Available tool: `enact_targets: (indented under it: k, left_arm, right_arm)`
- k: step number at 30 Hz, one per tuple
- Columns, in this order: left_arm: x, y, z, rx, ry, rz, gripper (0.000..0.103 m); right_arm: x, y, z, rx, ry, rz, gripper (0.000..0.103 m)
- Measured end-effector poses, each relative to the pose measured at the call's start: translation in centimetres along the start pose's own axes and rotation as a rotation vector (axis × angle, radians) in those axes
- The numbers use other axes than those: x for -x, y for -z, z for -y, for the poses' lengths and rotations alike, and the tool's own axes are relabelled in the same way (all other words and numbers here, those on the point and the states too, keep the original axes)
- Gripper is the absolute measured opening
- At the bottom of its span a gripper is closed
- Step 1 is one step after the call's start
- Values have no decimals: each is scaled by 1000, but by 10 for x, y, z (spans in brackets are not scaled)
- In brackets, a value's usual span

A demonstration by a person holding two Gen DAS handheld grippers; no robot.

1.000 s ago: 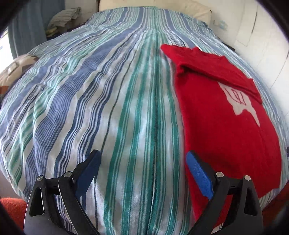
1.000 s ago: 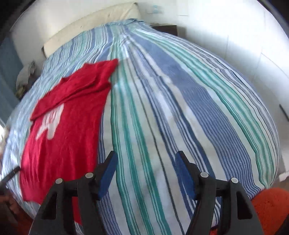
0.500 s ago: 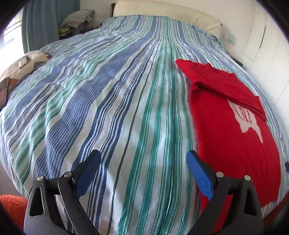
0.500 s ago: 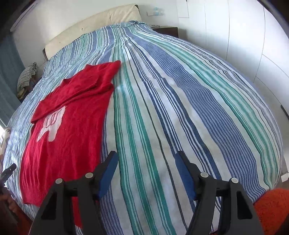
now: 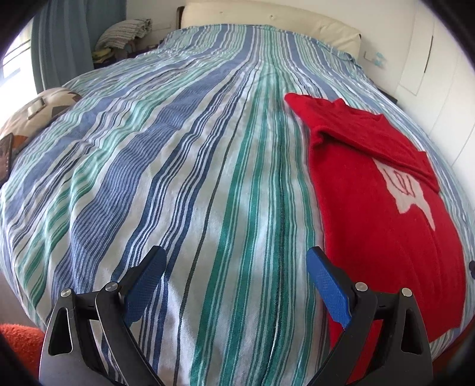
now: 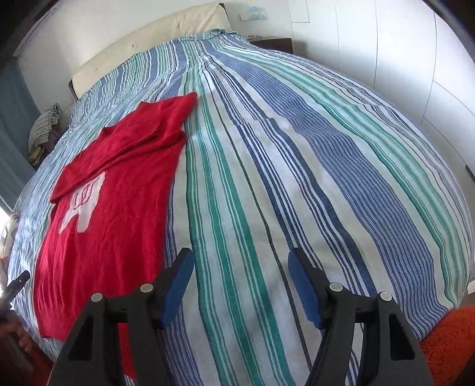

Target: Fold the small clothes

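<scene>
Tilted up a bit vs a sec ago, both cams: more headboard and far wall in shot now, red top lower in frame; top itself unmoved on bed.

Biggest first: bed w/ striped cover point(image 5: 184, 166) point(image 6: 297, 154), blue/green/white stripes, fills both views. Cream headboard point(image 5: 267, 17) point(image 6: 154, 38) at far end. White cupboard doors point(image 6: 400, 53) along one side.

Red top point(image 5: 380, 225) point(image 6: 109, 225) lies flat on cover w/ white print on chest, one sleeve folded across upper part; hem near bed's near edge. Sits right of left gripper, left of right gripper, i.e. between the two. Nothing lying on it or blocking it.

Left gripper point(image 5: 234, 267): jaws wide apart, nothing between the blue pads, only bare cover beneath; right-side pad just over top's edge in frame, contact can't tell. Right gripper point(image 6: 240, 273): jaws part open, nothing gripped, over bare stripes just beside top.

Left view only: blue curtain point(image 5: 59, 44), folded pile point(image 5: 124, 29) beside bed head, patterned cushion point(image 5: 35, 110) at bed's side, dark tablet-like thing point(image 5: 6, 160) at frame edge. Right view only: dark nightstand point(image 6: 273, 44), wall socket point(image 6: 255, 12), tip of other gripper point(image 6: 14, 285) at lower left. Orange rug point(image 5: 20, 341) point(image 6: 445, 347) in both, opposite corners.
</scene>
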State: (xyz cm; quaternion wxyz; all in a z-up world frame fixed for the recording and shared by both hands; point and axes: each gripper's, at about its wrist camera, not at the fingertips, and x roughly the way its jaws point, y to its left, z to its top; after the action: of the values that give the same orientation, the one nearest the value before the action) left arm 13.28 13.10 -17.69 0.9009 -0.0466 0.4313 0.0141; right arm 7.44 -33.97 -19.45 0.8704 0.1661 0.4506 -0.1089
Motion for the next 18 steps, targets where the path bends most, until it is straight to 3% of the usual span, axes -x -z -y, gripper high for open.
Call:
enact_targets:
  k: [8, 10, 13, 18]
  left_arm:
    - [-3, -2, 5, -16, 34, -6, 96]
    - [-2, -8, 3, 0, 73, -7, 96]
    - [-8, -25, 3, 15, 195, -27, 96]
    - [-46, -72, 44, -118, 242, -60, 96]
  right_arm:
    - [-8, 0, 2, -21, -5, -13, 66]
    - [-9, -1, 1, -20, -1, -15, 66]
    - [-10, -1, 0, -22, -7, -13, 66]
    - [-12, -1, 1, -23, -19, -19, 69]
